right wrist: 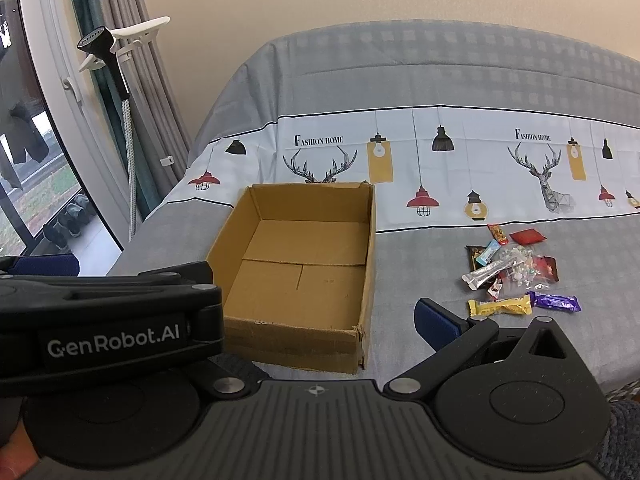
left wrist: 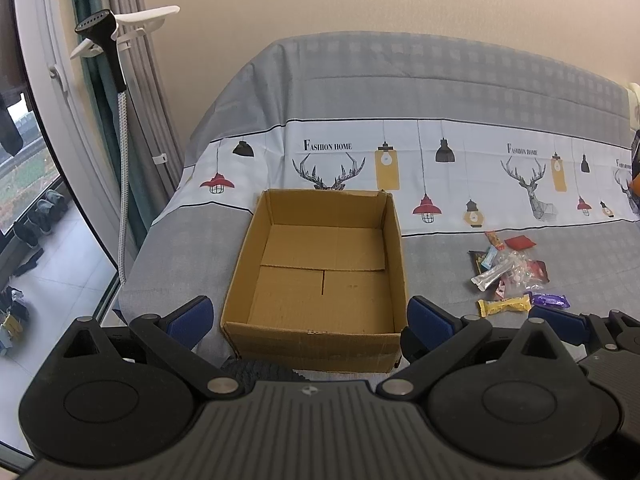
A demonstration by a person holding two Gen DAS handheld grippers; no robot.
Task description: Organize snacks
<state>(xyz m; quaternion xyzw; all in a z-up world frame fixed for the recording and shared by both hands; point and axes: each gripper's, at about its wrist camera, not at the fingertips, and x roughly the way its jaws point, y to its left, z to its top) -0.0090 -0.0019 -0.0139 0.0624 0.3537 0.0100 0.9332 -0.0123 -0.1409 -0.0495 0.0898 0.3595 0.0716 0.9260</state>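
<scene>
Light, crinkly snack packets (right wrist: 516, 276) are lying right of the empty box (right wrist: 296, 276); both grippers' jaws are being held wide, and the yellow bar (right wrist: 500, 306) is best pinched mid-body.

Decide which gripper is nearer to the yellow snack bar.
Right. The right gripper has one finger just beside the yellow snack bar; the left gripper straddles the cardboard box, farther left.

A brown cardboard box (left wrist: 320, 264) sits on grey checked bedding (left wrist: 440, 76) with a white band of deer and lamps, beside yellow (right wrist: 500, 306) and purple wrappers (right wrist: 558, 301)
</scene>
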